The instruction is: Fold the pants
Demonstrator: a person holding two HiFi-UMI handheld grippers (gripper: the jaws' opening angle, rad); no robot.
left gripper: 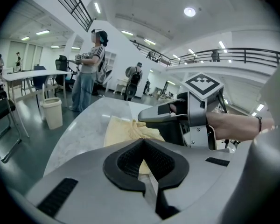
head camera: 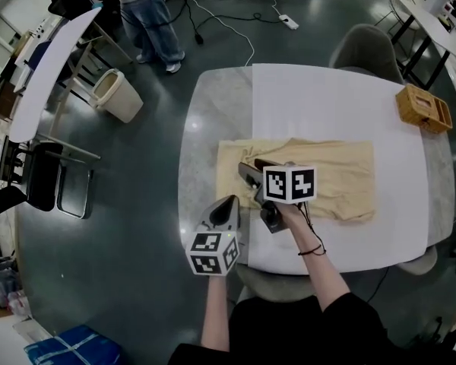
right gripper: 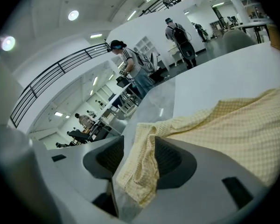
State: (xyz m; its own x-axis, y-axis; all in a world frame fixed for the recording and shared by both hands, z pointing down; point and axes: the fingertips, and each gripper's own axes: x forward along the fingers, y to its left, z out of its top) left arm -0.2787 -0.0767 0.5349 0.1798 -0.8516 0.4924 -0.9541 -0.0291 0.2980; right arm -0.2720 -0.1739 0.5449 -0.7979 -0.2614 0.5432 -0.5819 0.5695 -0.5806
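Pants point(head camera: 327, 175): yellow check, lying across the middle of the bench point(head camera: 349, 97)
Right tongs point(right gripper: 138, 146): my jaws stand wide apart, a fold of the pants hangs between them, not pinched
Left tongs point(left gripper: 143, 147): my jaws together, empty, near the pants' near-left corner

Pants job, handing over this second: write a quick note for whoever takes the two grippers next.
Left gripper: jaws together, nothing in them, hovering near the front edge of the table, just short of the pants.
Right gripper: jaws apart. A loose fold of the pants' left edge lies between them, not pinched.
Pants: yellow checked, lying as a rough rectangle across the middle of the table, with the left end rumpled.
Done: they look laid out and perhaps folded once, but I cannot tell for sure.
Left: probably regrip the rumpled end, fold it over and smooth the pants flat.
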